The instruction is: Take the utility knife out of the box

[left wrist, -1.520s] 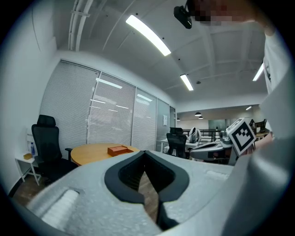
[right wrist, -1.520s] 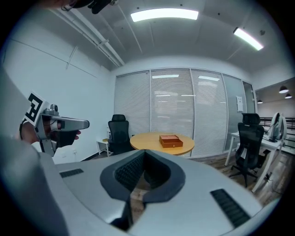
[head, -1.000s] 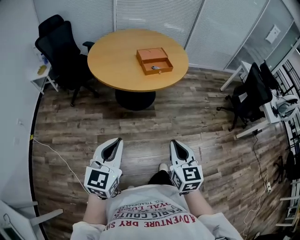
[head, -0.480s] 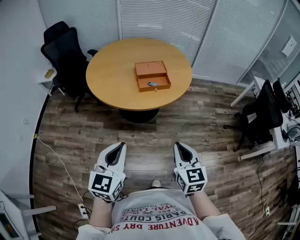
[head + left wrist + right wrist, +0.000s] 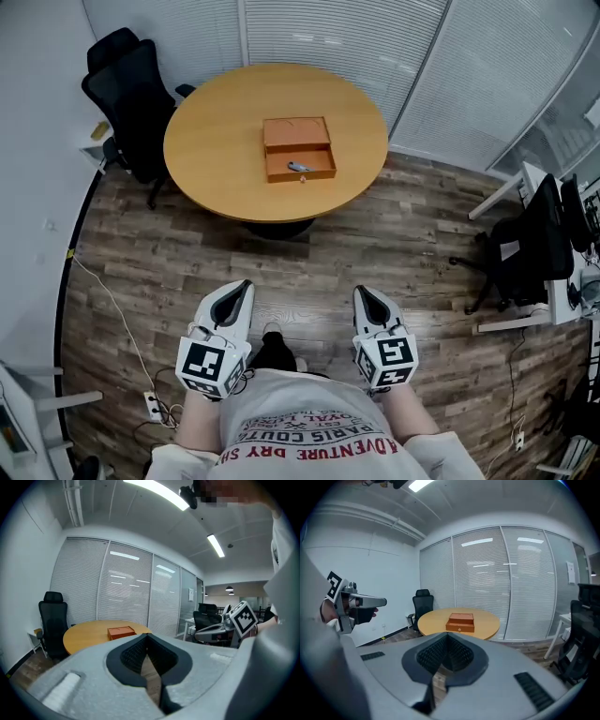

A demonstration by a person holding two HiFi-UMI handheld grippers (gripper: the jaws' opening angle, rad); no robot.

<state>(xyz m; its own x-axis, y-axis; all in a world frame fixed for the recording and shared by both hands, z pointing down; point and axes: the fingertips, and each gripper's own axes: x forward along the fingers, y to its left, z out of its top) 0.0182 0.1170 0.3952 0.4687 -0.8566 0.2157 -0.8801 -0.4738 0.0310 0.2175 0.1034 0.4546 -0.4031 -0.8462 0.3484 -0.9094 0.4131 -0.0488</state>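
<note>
Head view: the box sits near the middle of the round desk, upper centre of the frame. The utility knife lies in the box's lower half. It shows only as a small grey sliver, too small to make out its details.

The left gripper and right gripper are held in the lower part of the frame, over the wood floor and well apart from the desk. Each gripper's own view shows its jaws closed tip to tip, with nothing between them.

Left gripper view: the box shows as an orange block, and its walls hide the contents. Right gripper view: the box shows its front face only, so the knife is hidden.

The person's torso is cut off at the bottom edge. A black chair stands at upper left, just beside the desk.
</note>
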